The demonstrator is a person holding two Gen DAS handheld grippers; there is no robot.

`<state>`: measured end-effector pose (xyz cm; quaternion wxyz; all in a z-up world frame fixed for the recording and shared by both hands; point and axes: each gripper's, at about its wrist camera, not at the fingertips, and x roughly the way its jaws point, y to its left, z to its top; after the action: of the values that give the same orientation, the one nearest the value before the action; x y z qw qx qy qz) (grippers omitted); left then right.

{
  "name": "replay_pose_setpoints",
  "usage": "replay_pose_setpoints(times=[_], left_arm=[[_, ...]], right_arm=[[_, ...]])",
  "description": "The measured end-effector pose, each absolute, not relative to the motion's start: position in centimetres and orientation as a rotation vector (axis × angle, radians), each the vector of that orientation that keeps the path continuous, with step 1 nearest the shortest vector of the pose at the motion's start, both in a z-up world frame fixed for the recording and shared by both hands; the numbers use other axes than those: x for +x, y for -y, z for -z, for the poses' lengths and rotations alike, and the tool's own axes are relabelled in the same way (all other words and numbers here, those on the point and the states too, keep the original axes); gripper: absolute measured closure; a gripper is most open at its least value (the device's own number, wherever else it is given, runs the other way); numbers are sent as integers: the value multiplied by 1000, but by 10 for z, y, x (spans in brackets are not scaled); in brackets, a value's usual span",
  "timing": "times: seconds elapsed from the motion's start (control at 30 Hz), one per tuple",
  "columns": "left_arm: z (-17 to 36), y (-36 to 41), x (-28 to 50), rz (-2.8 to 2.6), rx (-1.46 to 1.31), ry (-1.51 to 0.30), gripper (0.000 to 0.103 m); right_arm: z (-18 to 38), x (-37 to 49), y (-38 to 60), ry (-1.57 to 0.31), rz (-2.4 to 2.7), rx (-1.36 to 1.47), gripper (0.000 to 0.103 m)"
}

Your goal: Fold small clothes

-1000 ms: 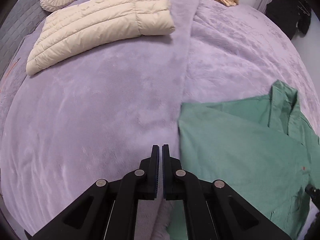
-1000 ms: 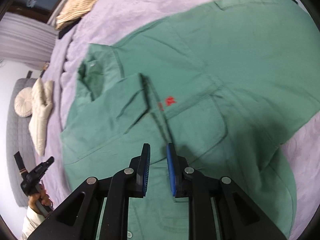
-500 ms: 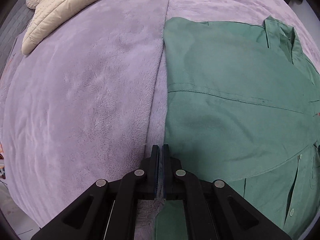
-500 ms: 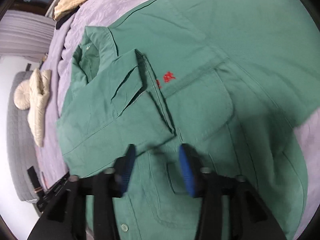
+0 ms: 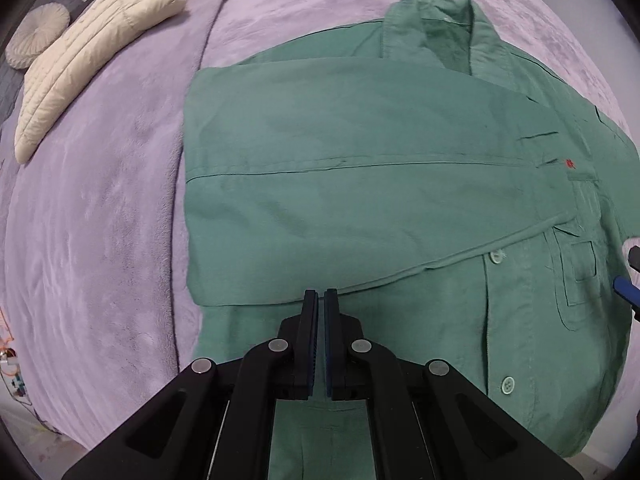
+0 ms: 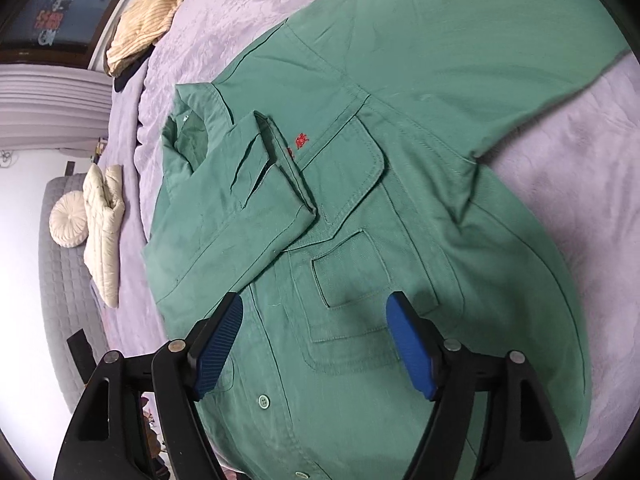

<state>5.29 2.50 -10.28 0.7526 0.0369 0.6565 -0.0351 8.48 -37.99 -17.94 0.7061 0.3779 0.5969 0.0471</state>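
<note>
A green button-up shirt point(image 5: 360, 184) lies front up on the lilac bedspread point(image 5: 100, 208), with one sleeve folded across its chest. In the right wrist view the same shirt point(image 6: 400, 160) shows that folded sleeve's cuff point(image 6: 280, 176) beside small red embroidery, while the other sleeve point(image 6: 500, 60) stretches out to the upper right. My left gripper point(image 5: 321, 294) hovers shut and empty over the folded sleeve's lower edge. My right gripper point(image 6: 316, 312) hangs above the chest pocket, its jaws opening, with nothing pinched between them.
A cream quilted jacket point(image 5: 100, 48) and a round cream cushion point(image 5: 38, 36) lie at the far left of the bed. A tan ribbed garment point(image 6: 148, 20) rests on dark cloth near the far edge. The grey padded headboard point(image 6: 64, 280) borders the bed.
The left gripper swept from bare bedspread to above the shirt, still shut. The right gripper's jaws spread wide and drew back from the folded sleeve's cuff.
</note>
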Motion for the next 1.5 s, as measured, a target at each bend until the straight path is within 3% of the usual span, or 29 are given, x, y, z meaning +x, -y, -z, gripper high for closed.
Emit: replay_pose_setpoints(times=[0.47,0.5,0.53,0.57,0.73,0.77,0.8,1.07,1.5], left_arm=[[105,43,43,144,150,-1459,100],[106,47,43,143,155,-1461,96],[106,51,44,143,158,-1464,46],[108,56,45,133,165,-1475,5],[120,80,53,144,188,-1468,1],[122,86,54,152,195,-1461,1],[123,90,55,153,198,-1457,1],[147,122,76,142,208,-1497,1],[178,190,111,238,187,-1484,1]], right_arm=[[179,60,423,-1264,-63,923,20],[179,58,426,-1258,-60,929,19],[179,57,429,-1253,-56,934,19],[179,56,433,-1250,-54,939,19],[182,50,444,-1230,-46,965,18],[184,50,446,-1226,-49,974,15],[184,49,448,-1220,-54,984,0],[180,50,467,-1130,-120,1070,0],[187,44,598,-933,93,1222,0]])
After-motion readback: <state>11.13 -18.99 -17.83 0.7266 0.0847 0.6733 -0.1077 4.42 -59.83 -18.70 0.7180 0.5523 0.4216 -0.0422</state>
